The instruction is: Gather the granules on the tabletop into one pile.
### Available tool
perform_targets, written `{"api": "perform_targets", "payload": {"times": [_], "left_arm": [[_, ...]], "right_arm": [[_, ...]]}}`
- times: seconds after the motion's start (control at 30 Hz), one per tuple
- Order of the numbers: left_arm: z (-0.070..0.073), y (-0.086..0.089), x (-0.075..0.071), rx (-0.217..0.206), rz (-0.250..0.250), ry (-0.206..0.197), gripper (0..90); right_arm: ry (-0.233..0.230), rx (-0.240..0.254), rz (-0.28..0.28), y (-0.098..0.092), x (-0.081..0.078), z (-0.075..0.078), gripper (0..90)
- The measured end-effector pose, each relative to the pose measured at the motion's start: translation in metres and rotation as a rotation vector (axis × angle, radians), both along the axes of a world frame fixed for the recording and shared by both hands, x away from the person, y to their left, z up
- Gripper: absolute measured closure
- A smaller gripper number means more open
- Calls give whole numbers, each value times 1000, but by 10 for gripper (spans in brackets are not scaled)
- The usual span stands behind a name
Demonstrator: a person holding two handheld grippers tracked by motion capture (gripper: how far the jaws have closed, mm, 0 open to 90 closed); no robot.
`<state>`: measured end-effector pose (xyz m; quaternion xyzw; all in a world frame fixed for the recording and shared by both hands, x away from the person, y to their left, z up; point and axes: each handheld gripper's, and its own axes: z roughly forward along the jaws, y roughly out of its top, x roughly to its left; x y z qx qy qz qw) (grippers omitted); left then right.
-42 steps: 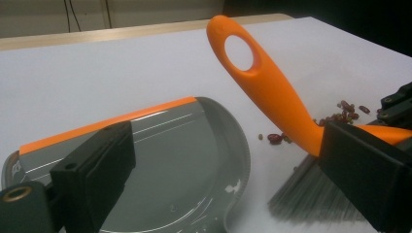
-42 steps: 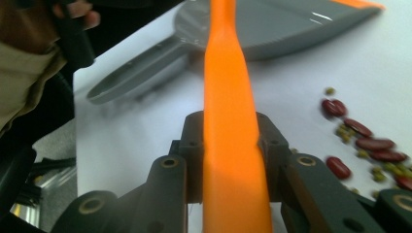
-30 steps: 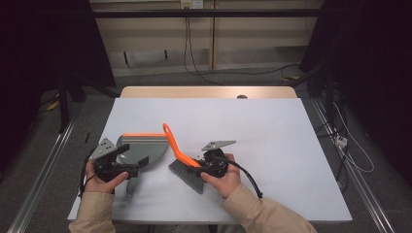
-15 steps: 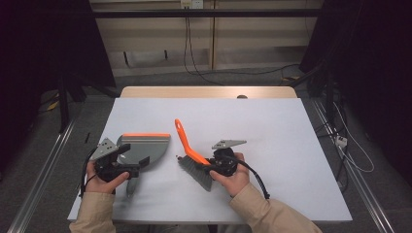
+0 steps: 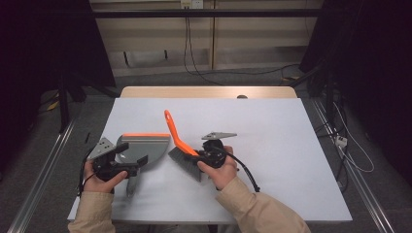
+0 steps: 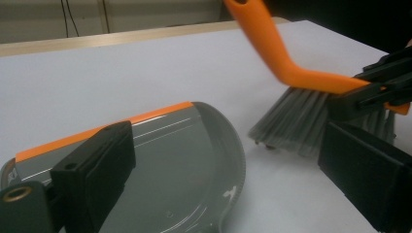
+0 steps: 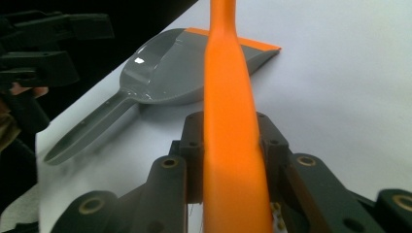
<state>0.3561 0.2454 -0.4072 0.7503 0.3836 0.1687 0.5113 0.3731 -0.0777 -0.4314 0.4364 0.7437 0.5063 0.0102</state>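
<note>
Right gripper [image 5: 206,154]: clamped on the hand brush [image 5: 180,145], jaws pressed either side of the orange handle just above the bristles.
Left gripper [image 5: 127,156]: jaws apart around the near rim of the grey dustpan [image 5: 143,148], not squeezing it.
Change: over the last second the brush has shifted right, away from the dustpan, and its handle now tilts far and left; the dustpan has stayed put on the white table [image 5: 272,126].
Meaning: the brush looks drawn back for a sweep toward the pan's orange lip.
Left gripper view: bristles [image 6: 296,119] touching the tabletop, a gap to the pan.
Right gripper view: the grip on the handle [image 7: 228,121]; the pan's long handle [image 7: 87,131] lying free.
</note>
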Motion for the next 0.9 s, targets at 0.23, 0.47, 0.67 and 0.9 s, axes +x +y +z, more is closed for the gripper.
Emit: {"api": "perform_targets", "payload": {"times": [0.23, 0.47, 0.67, 0.9], "left_arm": [[0, 0, 0, -3, -2, -1, 63], [1, 0, 0, -2, -1, -4, 63], [1, -3, 0, 0, -2, -4, 63], [1, -5, 0, 11, -7, -6, 63]], "right_arm": [[47, -22, -63, 21, 18, -13, 711], [72, -62, -108, 11, 18, -13, 709], [78, -59, -151, -13, 8, -15, 708], [79, -62, -181, -33, 0, -14, 708]]}}
